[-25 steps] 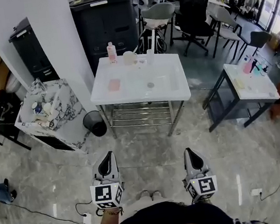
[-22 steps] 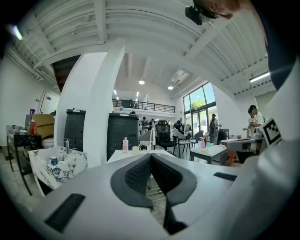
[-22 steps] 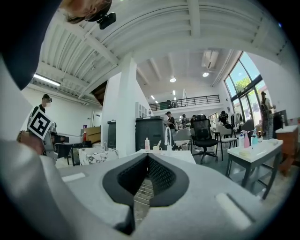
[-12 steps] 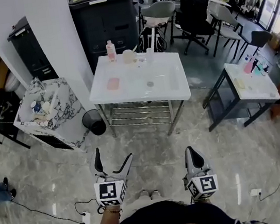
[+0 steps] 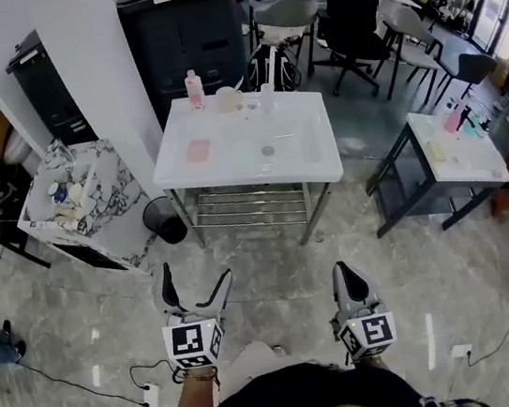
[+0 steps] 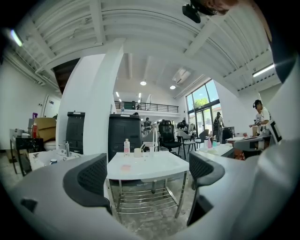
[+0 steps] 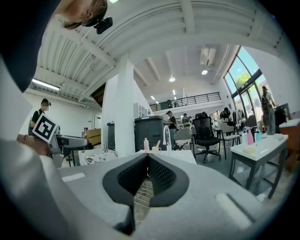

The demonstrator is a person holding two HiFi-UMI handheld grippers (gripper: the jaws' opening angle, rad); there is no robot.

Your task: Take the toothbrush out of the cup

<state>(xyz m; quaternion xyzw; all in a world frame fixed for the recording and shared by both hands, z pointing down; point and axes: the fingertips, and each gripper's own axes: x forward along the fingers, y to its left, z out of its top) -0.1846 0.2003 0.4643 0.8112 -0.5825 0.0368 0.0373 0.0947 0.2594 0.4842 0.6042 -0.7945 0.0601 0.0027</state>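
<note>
A pale cup (image 5: 228, 99) stands at the back of the white sink table (image 5: 230, 168), with a toothbrush (image 5: 237, 87) leaning out of it. Both grippers hang low over the floor, well short of the table. My left gripper (image 5: 194, 276) has its jaws opening wide, with nothing between them. In the left gripper view, the cup (image 6: 138, 152) shows far off between the pads (image 6: 91, 176). My right gripper (image 5: 342, 270) is shut and empty. The right gripper view shows the cup (image 7: 154, 148) and toothbrush (image 7: 158, 143) small, above the closed jaws.
On the table stand a pink bottle (image 5: 194, 90), a faucet (image 5: 266, 92) and a pink pad (image 5: 197, 150). A marble counter (image 5: 129, 217) and black bin (image 5: 162, 219) sit left of it. A dark cabinet (image 5: 186, 28) stands behind, and another white table (image 5: 463, 171) stands right.
The left gripper's jaws went from shut to wide open. Both grippers have moved a little forward toward the table, and the right gripper stays shut.
</note>
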